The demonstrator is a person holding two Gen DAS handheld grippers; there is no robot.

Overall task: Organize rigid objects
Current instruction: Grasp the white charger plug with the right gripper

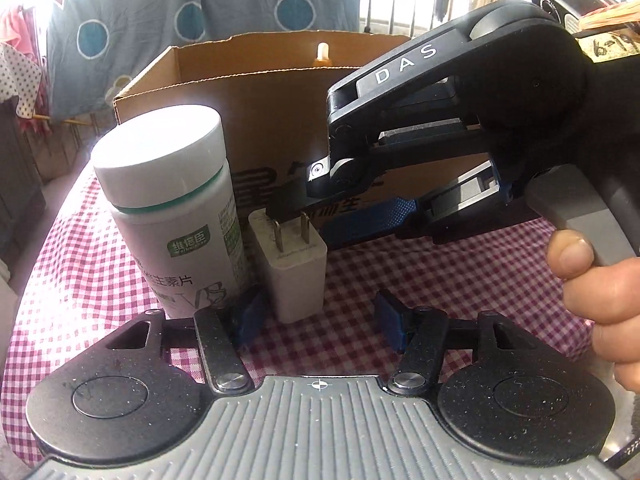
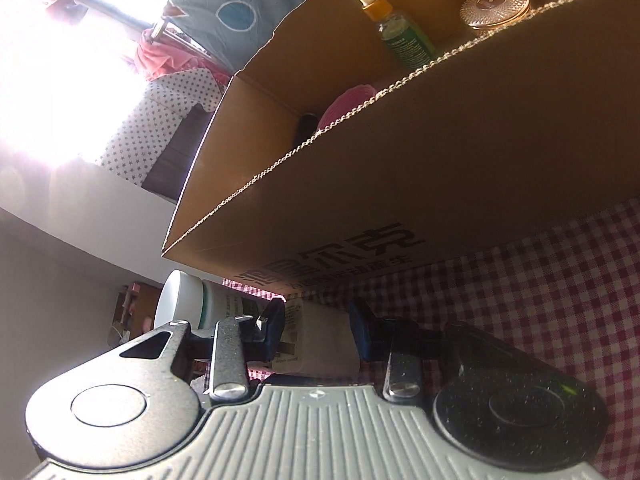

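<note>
Bright daylight is coming from a window behind hanging laundry, and the surface (image 1: 460, 276) is wearing a red and white checked cloth. A cardboard box (image 1: 256, 120) is standing toward the far edge, open at the top; from the right wrist view a dropper bottle (image 2: 394, 26), a round ribbed jar lid (image 2: 495, 9) and something pink (image 2: 348, 102) are sitting inside it already.

Just in front of the box's near wall, a white charger plug (image 1: 294, 264) is standing upright with its two prongs (image 1: 292, 232) pointing toward the box, and a white vitamin bottle (image 1: 172, 208) is standing just beside it, touching or almost touching.

The right gripper (image 1: 304, 206) is reaching in from the right with its fingers spread around the prong end of the plug; I cannot tell whether they are touching it already. The left gripper (image 1: 316, 320) is waiting at the near side of the plug, fingers also spread, and one blue pad (image 1: 250, 316) is sitting very near the bottle's base.

I am judging the risks as these. If the right fingers are closing on the thin prongs instead of the body, the plug may be twisting or slipping out during the lift. The bottle is so close that a sideways push could be tipping it over. The box wall is also near, so a low lift may be knocking the plug against its rim.
</note>
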